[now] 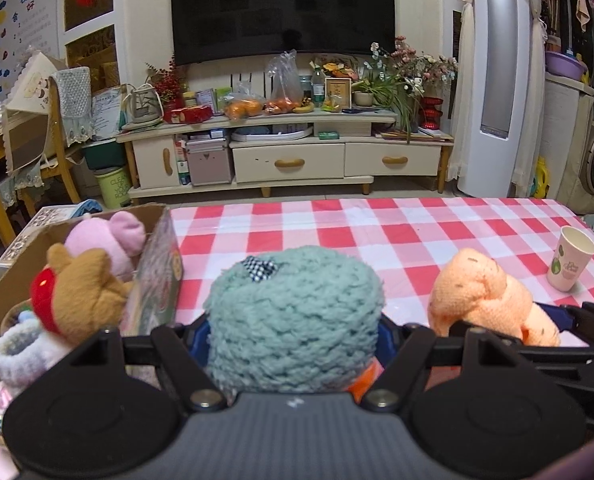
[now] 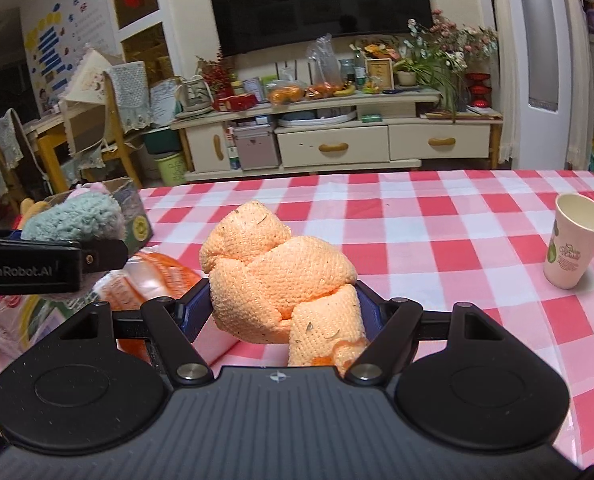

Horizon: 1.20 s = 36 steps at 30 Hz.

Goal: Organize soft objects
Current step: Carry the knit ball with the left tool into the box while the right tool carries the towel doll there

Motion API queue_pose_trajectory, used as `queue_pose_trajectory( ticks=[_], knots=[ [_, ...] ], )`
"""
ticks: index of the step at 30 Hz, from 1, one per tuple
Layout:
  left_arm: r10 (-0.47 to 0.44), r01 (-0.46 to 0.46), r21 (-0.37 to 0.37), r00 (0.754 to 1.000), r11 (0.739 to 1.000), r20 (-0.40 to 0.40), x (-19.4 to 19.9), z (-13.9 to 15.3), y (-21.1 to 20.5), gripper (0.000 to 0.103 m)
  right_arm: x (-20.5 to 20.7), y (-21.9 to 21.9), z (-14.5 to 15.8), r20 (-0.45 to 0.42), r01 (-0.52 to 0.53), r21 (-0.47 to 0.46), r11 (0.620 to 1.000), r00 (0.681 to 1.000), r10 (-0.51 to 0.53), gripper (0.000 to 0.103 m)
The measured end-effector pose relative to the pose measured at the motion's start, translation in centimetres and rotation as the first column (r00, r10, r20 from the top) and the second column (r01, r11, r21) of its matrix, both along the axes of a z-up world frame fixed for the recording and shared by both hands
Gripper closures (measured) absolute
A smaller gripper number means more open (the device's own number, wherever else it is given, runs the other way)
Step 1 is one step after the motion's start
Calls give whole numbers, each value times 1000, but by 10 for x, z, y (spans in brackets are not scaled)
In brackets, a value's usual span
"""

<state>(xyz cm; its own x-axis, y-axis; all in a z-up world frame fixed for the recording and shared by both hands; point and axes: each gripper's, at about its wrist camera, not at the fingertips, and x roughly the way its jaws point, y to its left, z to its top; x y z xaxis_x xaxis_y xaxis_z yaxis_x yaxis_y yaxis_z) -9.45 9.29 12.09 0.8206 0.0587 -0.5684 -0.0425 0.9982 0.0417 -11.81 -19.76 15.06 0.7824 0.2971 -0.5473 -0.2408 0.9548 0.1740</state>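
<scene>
My left gripper (image 1: pixel 295 332) is shut on a fluffy teal knitted piece (image 1: pixel 293 316) and holds it above the checked tablecloth, just right of a cardboard box (image 1: pixel 157 256). The box holds a brown bear (image 1: pixel 85 288), a pink plush (image 1: pixel 109 240) and a pale knitted item (image 1: pixel 17 348). My right gripper (image 2: pixel 285 312) is shut on a bunched orange knitted cloth (image 2: pixel 277 276) and holds it over the table. The orange cloth also shows at the right in the left wrist view (image 1: pixel 485 296). The teal piece (image 2: pixel 77 216) and left gripper show at the left in the right wrist view.
A paper cup (image 2: pixel 573 240) stands on the red-and-white checked table (image 2: pixel 437 220) at the right; it also shows in the left wrist view (image 1: pixel 569 258). An orange plastic package (image 2: pixel 153 276) lies under the left gripper. A TV cabinet (image 1: pixel 289 156) stands beyond the table's far edge.
</scene>
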Motion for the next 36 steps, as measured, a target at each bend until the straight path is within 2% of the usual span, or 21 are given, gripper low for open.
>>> queue_pose_trajectory(
  ticks=[9,17,36],
  knots=[
    [5,-5,24,1000,1000,23,-19,1,18,30,-17,26,15,20,-53,-5,999,998,53,12],
    [9,-10,13,999,1000,49,-28,8,32,29,-26,48,24,35,-81,-26,996,996,82,12],
    [103,-101,-17,988,995,114,-46,25,97,29,-40,114,41,61,-202,-49,978,977,205,11]
  ],
)
